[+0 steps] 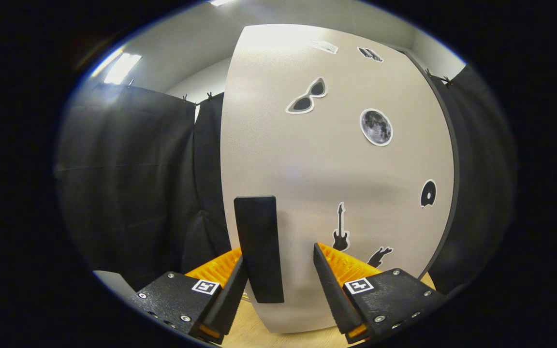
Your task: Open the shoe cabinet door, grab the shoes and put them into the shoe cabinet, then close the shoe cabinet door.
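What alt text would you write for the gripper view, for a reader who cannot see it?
The gripper has its fingers open on either side of a dark upright handle on a pale cabinet door, with the handle nearer one finger. Stickers dot the door: sunglasses, a moon, a guitar.

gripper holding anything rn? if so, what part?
Not clamped yet. The gripper is open, its fingers either side of the black handle on the shoe cabinet door; one finger looks to touch it, the other stands clear.

A light wooden table sits at the bottom, under the gripper and its spread-apart fingers. The pale shoe cabinet stands right on the table.
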`<state>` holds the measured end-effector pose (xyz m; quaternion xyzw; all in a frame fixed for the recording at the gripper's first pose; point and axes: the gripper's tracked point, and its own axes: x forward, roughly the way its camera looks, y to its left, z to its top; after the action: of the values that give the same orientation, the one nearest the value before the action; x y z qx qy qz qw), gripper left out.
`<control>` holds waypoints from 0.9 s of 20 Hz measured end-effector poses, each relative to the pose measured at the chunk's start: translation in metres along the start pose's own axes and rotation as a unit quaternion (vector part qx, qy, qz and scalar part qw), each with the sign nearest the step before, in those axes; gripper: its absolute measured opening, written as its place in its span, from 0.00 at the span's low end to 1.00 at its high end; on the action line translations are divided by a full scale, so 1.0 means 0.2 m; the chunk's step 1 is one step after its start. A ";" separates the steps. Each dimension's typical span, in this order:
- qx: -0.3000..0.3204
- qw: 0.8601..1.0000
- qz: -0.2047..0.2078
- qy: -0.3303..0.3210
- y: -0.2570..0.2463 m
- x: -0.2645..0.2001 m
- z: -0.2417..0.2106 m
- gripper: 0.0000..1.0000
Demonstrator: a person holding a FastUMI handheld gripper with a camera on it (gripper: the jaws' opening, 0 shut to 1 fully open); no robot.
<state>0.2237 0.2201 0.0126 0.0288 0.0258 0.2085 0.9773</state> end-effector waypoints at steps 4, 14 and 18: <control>-0.022 0.999 -0.024 0.002 0.02 0.08 0.00 0.80; -0.051 0.996 -0.076 0.007 0.01 0.13 -0.02 0.85; -0.055 0.994 -0.093 0.006 0.01 0.15 -0.02 0.86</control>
<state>0.2495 0.2343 0.0081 -0.0290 0.0230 0.1182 0.9923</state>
